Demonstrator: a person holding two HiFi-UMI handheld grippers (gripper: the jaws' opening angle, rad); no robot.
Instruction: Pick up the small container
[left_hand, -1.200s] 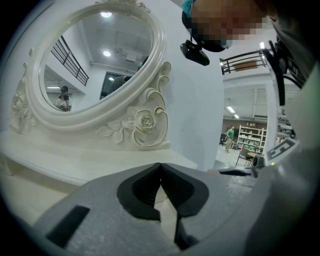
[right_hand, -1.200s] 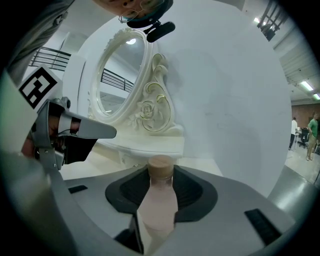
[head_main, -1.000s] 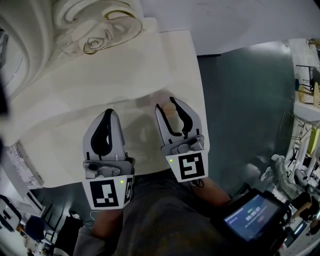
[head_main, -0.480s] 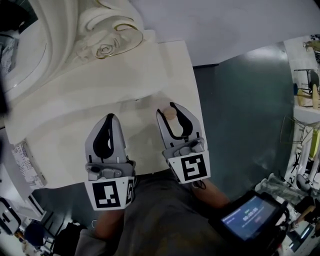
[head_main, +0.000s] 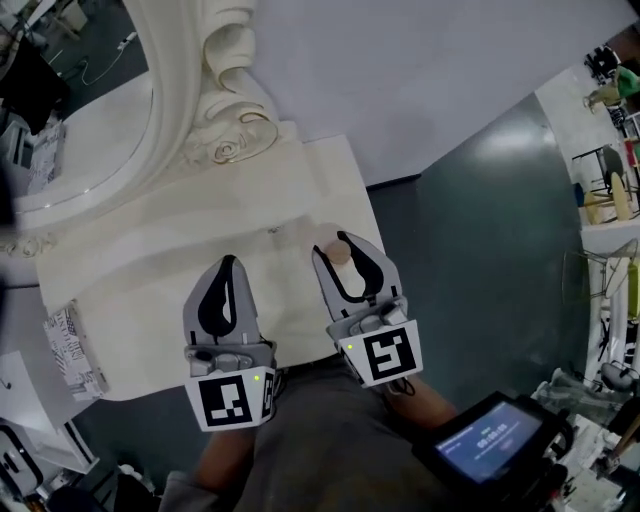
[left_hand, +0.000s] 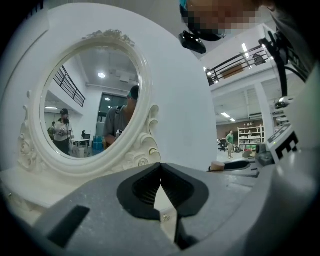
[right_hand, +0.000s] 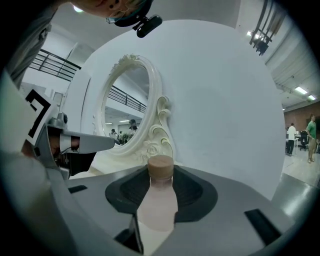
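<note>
Small container pinched in my right gripper, left gripper empty.

The fingers of my right gripper (head_main: 338, 243) pinch the small container (right_hand: 160, 195), a pale pink bottle. Its brownish cap (right_hand: 161, 167) stands out past the fingertips. The fingers of my left gripper (head_main: 227, 264) are pressed together with nothing between them. Both grippers are over the white desk (head_main: 150, 290), side by side, and point toward the oval mirror (left_hand: 85, 105) with its ornate white frame.
</note>
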